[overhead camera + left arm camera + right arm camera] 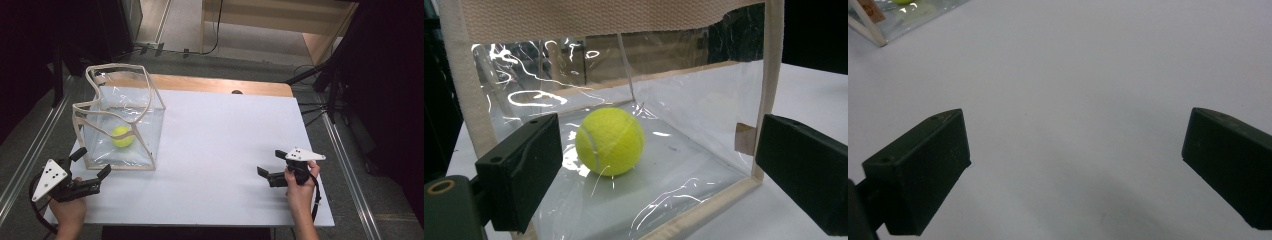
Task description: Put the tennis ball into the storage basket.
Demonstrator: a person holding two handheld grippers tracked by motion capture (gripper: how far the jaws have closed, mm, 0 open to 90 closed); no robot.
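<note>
Clear plastic bag (120, 125), left of frame, holds a tennis ball (122, 136); left gripper (92, 167) approaches wide open and empty, right gripper (267, 162) likewise; next, grasp the bag's rim

Your left hand (70, 210) sits at seven o'clock, holding the black two-jaw left gripper (92, 162) with jaws spread wide, aimed toward one o'clock. Your right hand (300, 187) sits at four o'clock; its black right gripper (270, 162) points toward nine, jaws wide apart.
</note>
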